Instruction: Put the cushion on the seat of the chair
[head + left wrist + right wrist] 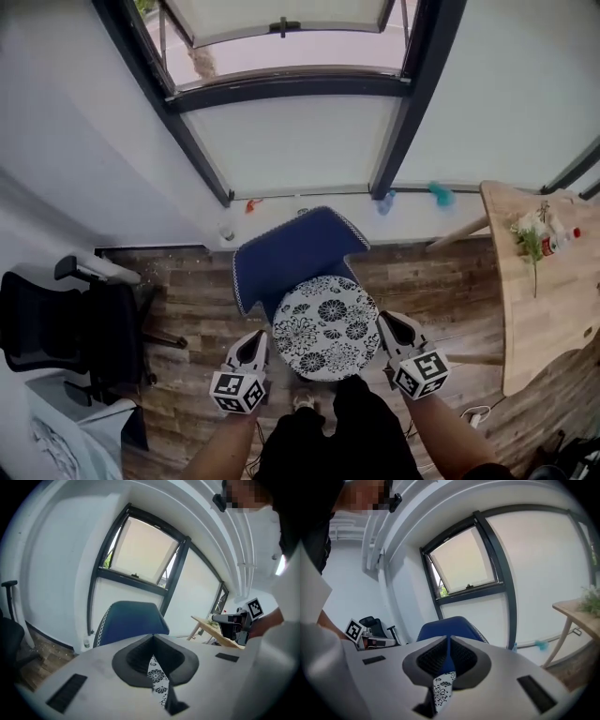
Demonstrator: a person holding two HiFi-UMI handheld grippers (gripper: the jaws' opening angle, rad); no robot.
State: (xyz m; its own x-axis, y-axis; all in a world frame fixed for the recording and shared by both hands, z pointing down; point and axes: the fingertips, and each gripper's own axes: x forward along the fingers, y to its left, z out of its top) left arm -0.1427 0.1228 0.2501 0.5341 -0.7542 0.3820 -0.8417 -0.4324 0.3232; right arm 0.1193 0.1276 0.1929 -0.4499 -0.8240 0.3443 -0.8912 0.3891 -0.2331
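**Both jaws clamped on the cushion's rim, cushion held over the chair**

The left gripper (pixel 255 341) has its jaws closed on a fold of floral fabric, and its own view shows the patterned cloth pinched between the pads. The right gripper (pixel 388 324) grips the opposite edge the same way. Between them the round cushion (pixel 326 326) hangs flat, in front of the backrest of the blue chair (pixel 292 251). It hides most of the seat, so I cannot tell whether it touches it.

This looks like the carrying step, with the placing still to come. The next move calls for centring the cushion over the seat, lowering both sides evenly, then releasing both edges.

A black office chair (pixel 58 330) stands well apart on the left and a wooden table (pixel 544 319) on the right. Neither blocks the way.
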